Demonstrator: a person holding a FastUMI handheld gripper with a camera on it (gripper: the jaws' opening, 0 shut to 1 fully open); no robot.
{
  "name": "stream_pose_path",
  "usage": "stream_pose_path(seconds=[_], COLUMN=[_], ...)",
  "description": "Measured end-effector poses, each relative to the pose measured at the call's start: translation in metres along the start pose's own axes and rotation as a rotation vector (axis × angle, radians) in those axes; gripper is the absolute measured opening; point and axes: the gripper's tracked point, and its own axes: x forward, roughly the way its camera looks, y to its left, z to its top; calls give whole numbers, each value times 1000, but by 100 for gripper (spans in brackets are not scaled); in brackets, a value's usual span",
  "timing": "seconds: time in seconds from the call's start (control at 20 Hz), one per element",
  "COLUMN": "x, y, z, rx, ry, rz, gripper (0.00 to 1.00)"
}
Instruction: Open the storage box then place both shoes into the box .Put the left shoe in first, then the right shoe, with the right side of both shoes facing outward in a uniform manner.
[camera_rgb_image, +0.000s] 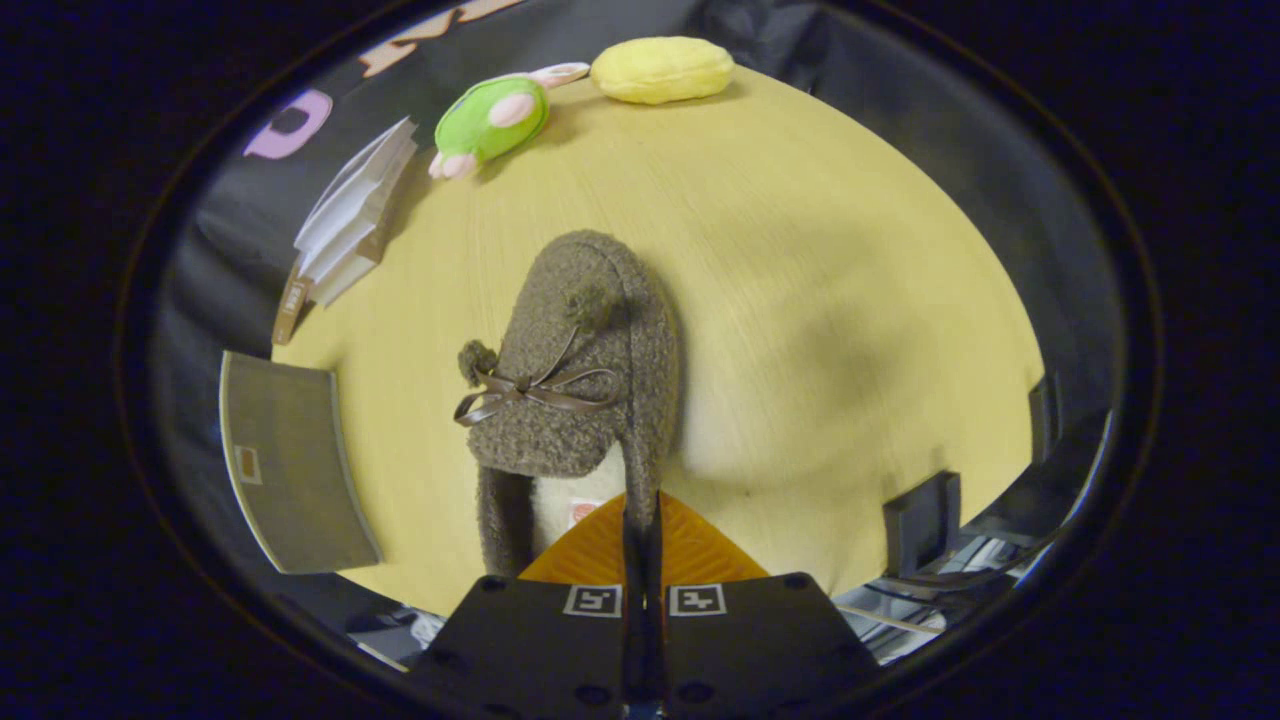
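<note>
Bench (800, 280): round, yellow wood-grain top, black cloth wall behind. Shoe (575, 380): brown fuzzy slipper with bow, lying just ahead of the hand-held gripper (642, 530), whose fingers pinch its heel rim. Box (290, 460): grey, at bench edge beside the shoe. Far rim: books (350, 215), green plush (490, 120), yellow plush (662, 70). No legible writing.

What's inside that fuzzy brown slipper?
The claw is shut on the slipper's heel wall. Inside the slipper, a pale lining with a small tag shows at the heel. The toe end stays hidden under the fuzzy upper and bow.
</note>
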Motion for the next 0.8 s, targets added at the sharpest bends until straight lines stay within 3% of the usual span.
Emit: stream_pose_path(seconds=[0.4,0.8], x=[-53,-123], y=[87,218], z=[3,-2], rx=[40,-108], ry=[-23,-47], rz=[242,441], gripper=[3,3])
